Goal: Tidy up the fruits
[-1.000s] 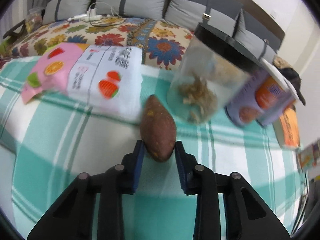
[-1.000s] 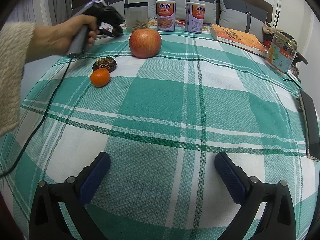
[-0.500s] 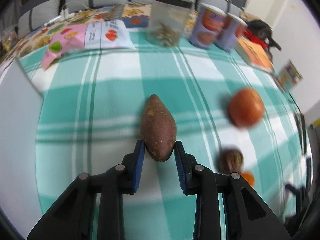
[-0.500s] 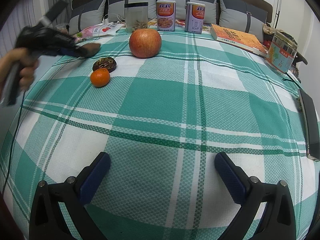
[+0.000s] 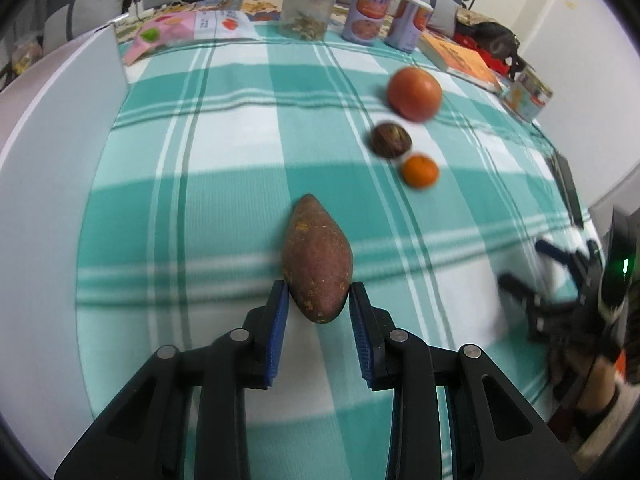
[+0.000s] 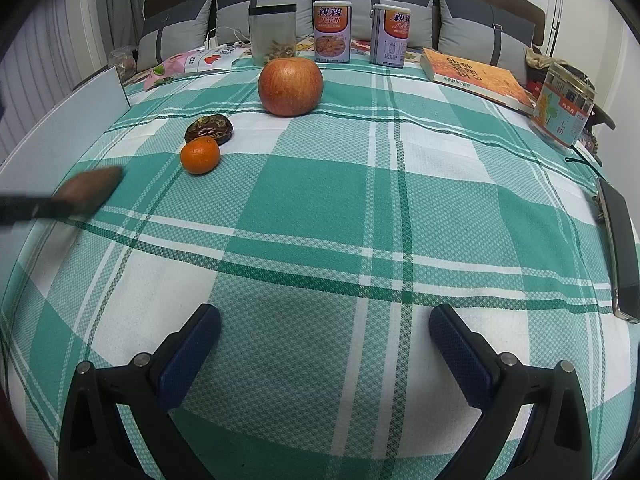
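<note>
The left gripper has its two blue pads pressed on the thick end of the sweet potato, which juts forward past the fingertips above the green plaid cloth; the hold sits far back on a tapered body, so the likely slip is the long nose tipping down or sliding out as it travels; the row of apple, dark fruit and tangerine lies ahead to the right, and a hasty set-down could knock the round tangerine rolling; the right gripper hovers with fingers spread wide, holding nothing
</note>
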Demonstrator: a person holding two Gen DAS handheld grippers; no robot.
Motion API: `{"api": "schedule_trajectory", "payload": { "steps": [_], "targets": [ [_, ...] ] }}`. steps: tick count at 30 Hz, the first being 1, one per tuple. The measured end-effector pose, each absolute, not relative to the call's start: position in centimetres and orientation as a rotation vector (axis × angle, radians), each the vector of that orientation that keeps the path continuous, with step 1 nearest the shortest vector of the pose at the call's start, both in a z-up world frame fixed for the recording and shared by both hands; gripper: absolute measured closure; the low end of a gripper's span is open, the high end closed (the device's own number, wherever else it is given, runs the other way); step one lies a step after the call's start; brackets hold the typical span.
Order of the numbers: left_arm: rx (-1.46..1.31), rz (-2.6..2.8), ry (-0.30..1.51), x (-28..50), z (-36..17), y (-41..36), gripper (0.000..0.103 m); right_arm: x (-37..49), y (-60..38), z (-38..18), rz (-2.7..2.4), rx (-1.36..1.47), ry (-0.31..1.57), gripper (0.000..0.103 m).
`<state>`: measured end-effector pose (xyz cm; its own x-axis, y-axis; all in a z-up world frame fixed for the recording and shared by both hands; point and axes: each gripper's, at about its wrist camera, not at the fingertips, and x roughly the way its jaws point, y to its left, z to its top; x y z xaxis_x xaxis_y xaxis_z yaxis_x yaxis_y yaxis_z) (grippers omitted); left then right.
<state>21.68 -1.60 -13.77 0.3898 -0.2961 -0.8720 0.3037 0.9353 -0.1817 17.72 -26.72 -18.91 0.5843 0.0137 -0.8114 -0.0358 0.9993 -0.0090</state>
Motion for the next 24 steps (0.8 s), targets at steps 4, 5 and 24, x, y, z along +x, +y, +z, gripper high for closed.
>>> {"api": "schedule_trajectory", "payload": {
  "steps": [4, 5, 24],
  "targets": [
    [0.045, -0.306, 1.026, 19.1, -14.3, -1.8, 0.012, 17.7, -26.7, -18.9, 0.03, -0.025, 0.946, 0.0],
    [0.05, -0.305, 1.014, 18.6, -14.6, -1.9, 0.012, 17.7, -26.7, -18.9, 0.03, -0.025, 0.946, 0.0],
    [0.098, -0.228, 0.923, 16.4, -16.9, -2.1, 0.008, 17.8, -26.7, -18.9, 0.031, -0.025, 0.947, 0.0]
  ]
}}
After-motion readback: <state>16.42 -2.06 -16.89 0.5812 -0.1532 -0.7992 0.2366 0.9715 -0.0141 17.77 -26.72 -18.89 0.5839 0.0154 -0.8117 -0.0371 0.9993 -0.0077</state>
